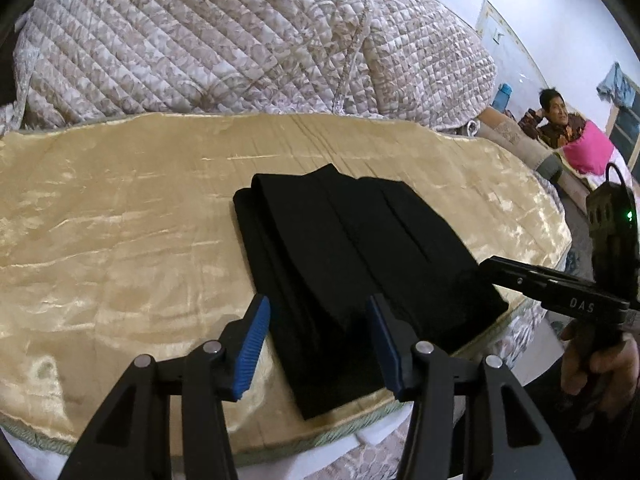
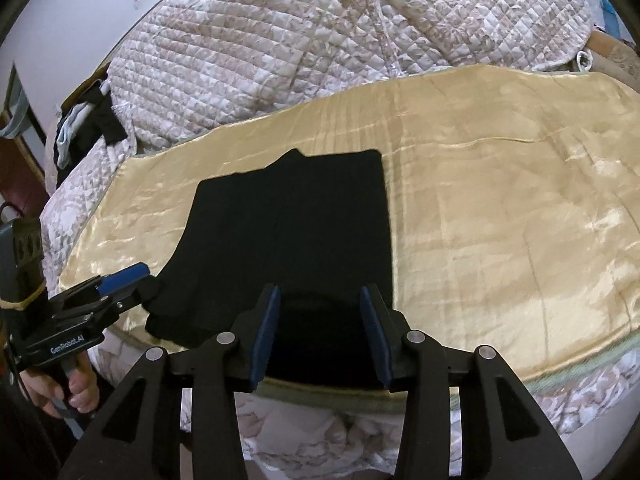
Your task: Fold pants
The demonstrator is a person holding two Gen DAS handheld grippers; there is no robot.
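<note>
Lying near the front edge of the gold cloth (image 1: 120, 216), the black pants (image 1: 352, 256) already form a compact stack of layers, which we judge to be a late stage of folding. We keep both claws at that near edge, probably so the next fold can be lifted from there and carried away from us. Our left claw (image 1: 318, 344) stands wide apart over the pants' near end, its blue pads (image 1: 253, 344) gripping nothing. Our right claw (image 2: 322, 334) is likewise spread, with dark fabric showing between its fingers; whether it touches the fabric we cannot tell. Behind the cloth rests a quilted blanket (image 2: 304, 48).
</note>
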